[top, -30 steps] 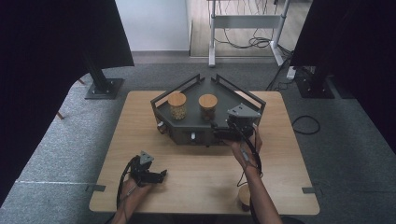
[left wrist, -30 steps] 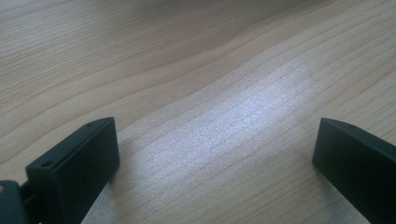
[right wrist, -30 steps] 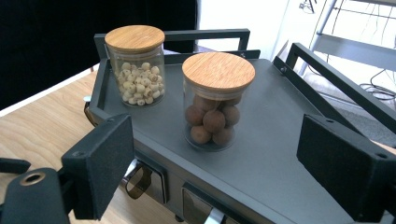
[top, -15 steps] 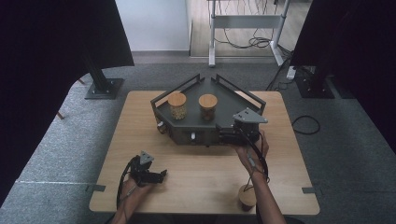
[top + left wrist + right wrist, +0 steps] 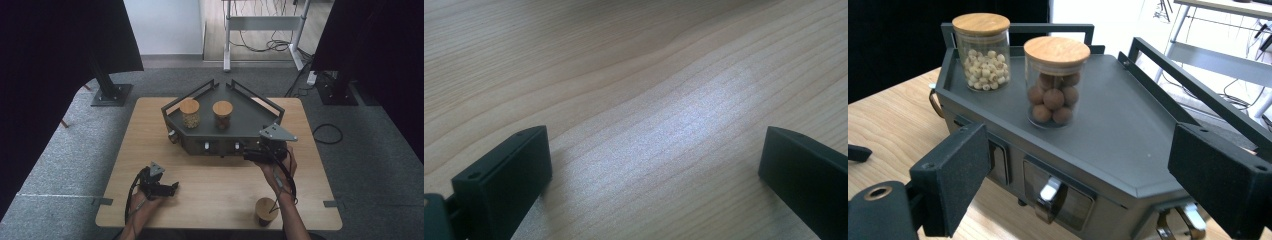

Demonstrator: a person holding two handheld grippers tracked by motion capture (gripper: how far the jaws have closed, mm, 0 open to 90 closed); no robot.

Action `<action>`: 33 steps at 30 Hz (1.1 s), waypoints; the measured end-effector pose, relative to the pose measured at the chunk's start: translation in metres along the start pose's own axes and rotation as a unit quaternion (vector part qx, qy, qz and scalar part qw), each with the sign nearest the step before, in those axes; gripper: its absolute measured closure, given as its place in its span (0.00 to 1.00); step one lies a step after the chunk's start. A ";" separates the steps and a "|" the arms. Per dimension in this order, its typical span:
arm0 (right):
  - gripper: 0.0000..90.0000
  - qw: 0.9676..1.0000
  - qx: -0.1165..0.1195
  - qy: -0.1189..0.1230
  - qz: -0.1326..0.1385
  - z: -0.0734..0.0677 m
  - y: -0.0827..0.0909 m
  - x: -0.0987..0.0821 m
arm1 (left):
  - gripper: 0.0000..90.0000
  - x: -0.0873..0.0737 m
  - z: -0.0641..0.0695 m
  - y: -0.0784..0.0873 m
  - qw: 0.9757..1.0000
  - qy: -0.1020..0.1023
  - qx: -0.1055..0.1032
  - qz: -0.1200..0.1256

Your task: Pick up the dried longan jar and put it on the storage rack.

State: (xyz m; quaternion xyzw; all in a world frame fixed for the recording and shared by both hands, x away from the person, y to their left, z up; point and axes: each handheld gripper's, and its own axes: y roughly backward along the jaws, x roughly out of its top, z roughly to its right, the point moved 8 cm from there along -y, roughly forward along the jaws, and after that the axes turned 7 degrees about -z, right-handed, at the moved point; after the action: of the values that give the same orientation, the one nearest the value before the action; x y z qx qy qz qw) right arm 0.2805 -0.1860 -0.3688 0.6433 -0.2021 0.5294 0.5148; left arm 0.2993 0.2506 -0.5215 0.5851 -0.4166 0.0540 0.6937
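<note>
The right gripper (image 5: 252,156), its jaws just opened further and standing wide with nothing between them, hovers at the front right corner of a dark grey, matte, 5-sided metal rack (image 5: 1128,130) with railed edges and small chrome-handled drawers (image 5: 1048,192). On the rack's flat top stand 2 cylindrical glass jars with round bamboo lids: 1 of pale beads (image 5: 982,52), 1 of brown balls (image 5: 1055,82). The left gripper (image 5: 167,189) rests, jaws wide and empty, on the pale wood-grain table (image 5: 649,100). A third lidded jar (image 5: 266,212) stands near the table's front edge.
</note>
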 end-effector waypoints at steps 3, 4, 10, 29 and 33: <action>0.10 1.000 -0.004 0.001 -0.002 0.002 0.003 -0.004 | 0.00 0.000 0.000 0.000 1.000 0.001 -0.001 0.000; 0.10 1.000 -0.004 0.001 -0.002 0.003 0.004 -0.006 | 0.00 0.000 0.000 0.000 1.000 0.001 -0.001 0.000; 0.10 1.000 -0.009 -0.002 -0.002 0.007 0.009 -0.016 | 0.00 0.000 0.000 0.000 1.000 0.001 -0.001 0.000; 0.10 1.000 -0.024 -0.003 -0.010 0.014 0.017 -0.048 | 0.00 0.000 0.000 0.000 1.000 0.000 -0.001 0.000; 0.10 1.000 -0.028 -0.001 -0.010 0.015 0.018 -0.055 | 0.00 0.000 0.000 0.000 1.000 0.001 -0.001 0.000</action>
State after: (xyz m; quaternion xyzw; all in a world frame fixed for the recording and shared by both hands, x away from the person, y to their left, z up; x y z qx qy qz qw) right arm 0.2533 -0.2223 -0.4084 0.6313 -0.2109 0.5180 0.5372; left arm 0.2993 0.2505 -0.5217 0.5845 -0.4164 0.0544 0.6943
